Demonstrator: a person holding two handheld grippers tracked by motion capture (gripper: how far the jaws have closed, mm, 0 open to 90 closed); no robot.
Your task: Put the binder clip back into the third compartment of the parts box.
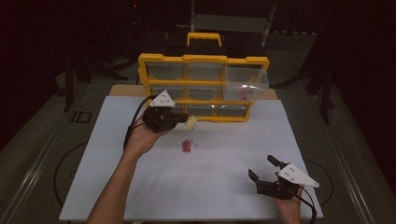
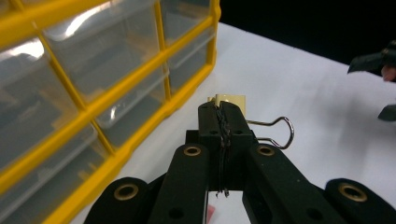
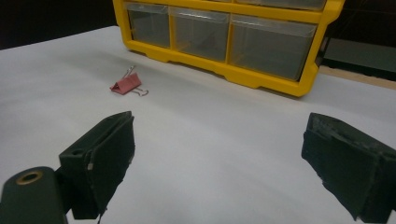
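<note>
Two grippers: mine.
Left gripper [image 2: 223, 122]: clamped on the cream binder clip [image 2: 229, 101].
Right gripper [image 3: 217, 163]: jaws wide apart, empty.

Left gripper [image 1: 180, 120]: black body, grey three-cornered plate on top with small dark dots, black cable trailing along bare forearm. Jaw arms matte black, brass-ringed screw holes. Right gripper [image 1: 263, 168]: same black build, same plate, thick worn black pads [image 3: 100, 163], black cable. No sleeves.
</note>
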